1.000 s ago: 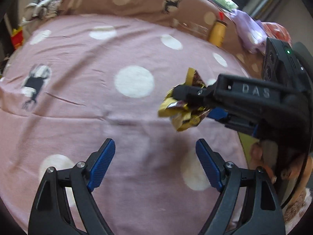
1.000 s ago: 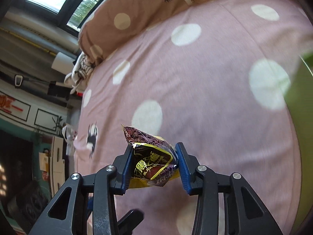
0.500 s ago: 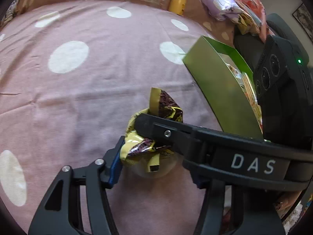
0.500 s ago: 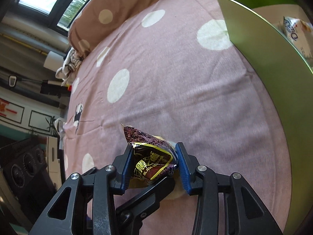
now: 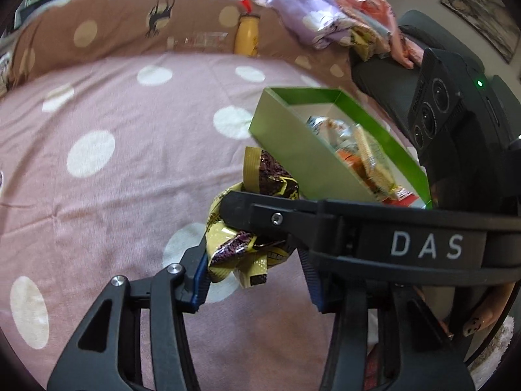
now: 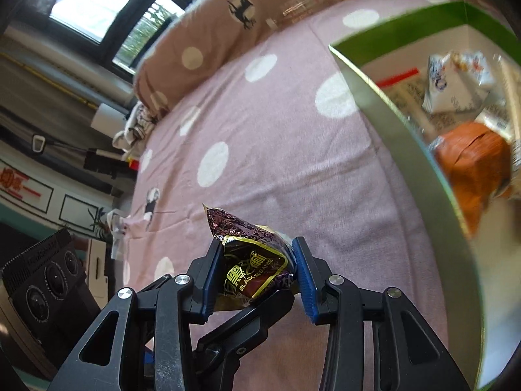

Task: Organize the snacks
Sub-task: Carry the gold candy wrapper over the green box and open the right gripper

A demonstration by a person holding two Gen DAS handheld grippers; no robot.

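Right gripper point(image 6: 257, 275) clamps 1 black sesame snack packet point(image 6: 252, 260) midair beside green box point(image 5: 293, 143). Left gripper point(image 5: 257, 270), jaws just closing, pads bracket packet's underside. Packet: light, crinkly, slippery foil; grip mid-body.

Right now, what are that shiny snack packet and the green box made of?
The snack packet looks like metallised plastic film: glossy, crinkled, with gold print glinting. The green box seems to be thin card: flat straight walls, sharp folded corners, a matte green outside and a white inside. Neither can be confirmed by sight alone.
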